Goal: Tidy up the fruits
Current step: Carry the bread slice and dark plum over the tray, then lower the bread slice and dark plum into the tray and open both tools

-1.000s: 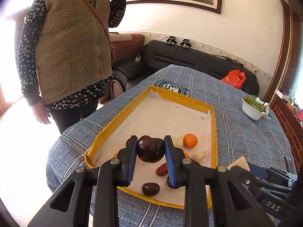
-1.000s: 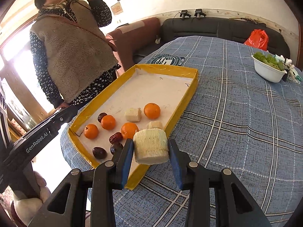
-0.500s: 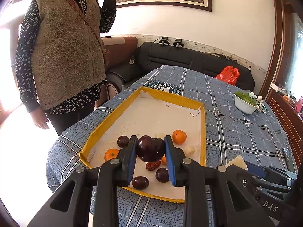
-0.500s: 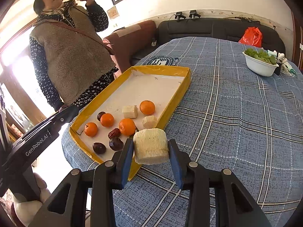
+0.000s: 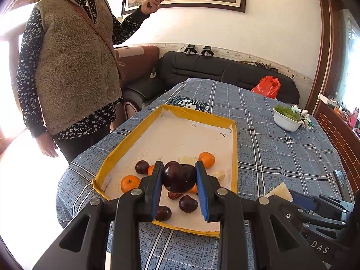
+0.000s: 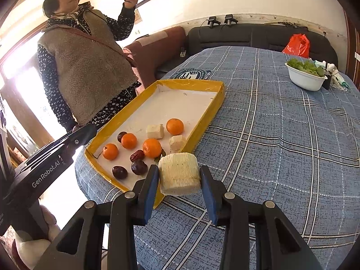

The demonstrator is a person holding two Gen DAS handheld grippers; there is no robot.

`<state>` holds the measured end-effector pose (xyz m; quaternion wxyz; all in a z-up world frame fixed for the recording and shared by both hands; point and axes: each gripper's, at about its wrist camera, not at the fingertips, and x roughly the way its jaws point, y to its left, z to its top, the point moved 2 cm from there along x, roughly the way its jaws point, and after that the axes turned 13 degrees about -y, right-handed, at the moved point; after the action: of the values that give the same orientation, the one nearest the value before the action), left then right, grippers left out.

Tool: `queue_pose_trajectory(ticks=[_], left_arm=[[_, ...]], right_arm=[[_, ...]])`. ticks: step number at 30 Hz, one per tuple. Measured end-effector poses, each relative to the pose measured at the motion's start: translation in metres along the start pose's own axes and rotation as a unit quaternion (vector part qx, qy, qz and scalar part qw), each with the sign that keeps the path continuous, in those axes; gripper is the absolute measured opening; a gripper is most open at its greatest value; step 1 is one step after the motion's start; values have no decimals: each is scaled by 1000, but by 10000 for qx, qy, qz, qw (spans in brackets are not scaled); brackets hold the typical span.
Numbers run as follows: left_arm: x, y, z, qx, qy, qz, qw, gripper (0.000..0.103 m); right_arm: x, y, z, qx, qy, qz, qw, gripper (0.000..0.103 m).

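My left gripper (image 5: 179, 175) is shut on a dark purple plum (image 5: 179, 176), held above the near end of a yellow-rimmed tray (image 5: 126, 150). My right gripper (image 6: 179, 173) is shut on a pale ridged sugarcane chunk (image 6: 179, 173), held just over the tray's near right corner (image 6: 157, 199). In the tray lie several oranges (image 6: 174, 126), dark plums (image 6: 119, 172), a red date (image 6: 137, 155) and two pale chunks (image 6: 155, 131). The left gripper's body (image 6: 49, 159) shows at the left of the right wrist view.
A blue plaid cloth (image 6: 281, 139) covers the table. A white bowl of greens (image 6: 306, 76) stands at the far right. A person in a fleece vest (image 5: 74, 72) stands by the table's left side holding a phone up. A sofa (image 5: 225, 72) with a red bag (image 5: 267, 86) lies behind.
Both grippers have drawn back and risen a little with their loads, so the tray looks smaller and farther. The person has raised the phone higher.
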<state>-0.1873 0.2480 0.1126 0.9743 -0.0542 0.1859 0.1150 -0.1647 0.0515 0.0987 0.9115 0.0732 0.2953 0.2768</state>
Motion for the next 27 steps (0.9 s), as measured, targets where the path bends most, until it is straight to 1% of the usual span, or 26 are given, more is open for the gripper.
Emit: queue_pose_trajectory(ticks=[3,9,13,16,22,24,27], left_arm=[[6,9,0,-86,65,29,9999,28],[19,53,0,-453,154,422,9980,28],[29,76,-5,-647,249,618,9957,28],[35,85,-11,-737,336,643,9946,28],[46,89,-19,-794,483,607,9938,28],[47,91,-20,-815,492,619,9935,28],[48,94,-21,-842,499,632,9932,28]], right_arm=[[3,2,0,-35,36,-1,10000,42],[17,11,3,-245,151,46,9996,42],[36,27,5,-430,292,197,9985,42],[50,37,3,-541,435,291,9972,42],[88,62,-7,-714,909,670,9910,42],[102,68,-10,-797,1097,729,9881,42],[118,70,-7,-788,1181,748,9870,41]])
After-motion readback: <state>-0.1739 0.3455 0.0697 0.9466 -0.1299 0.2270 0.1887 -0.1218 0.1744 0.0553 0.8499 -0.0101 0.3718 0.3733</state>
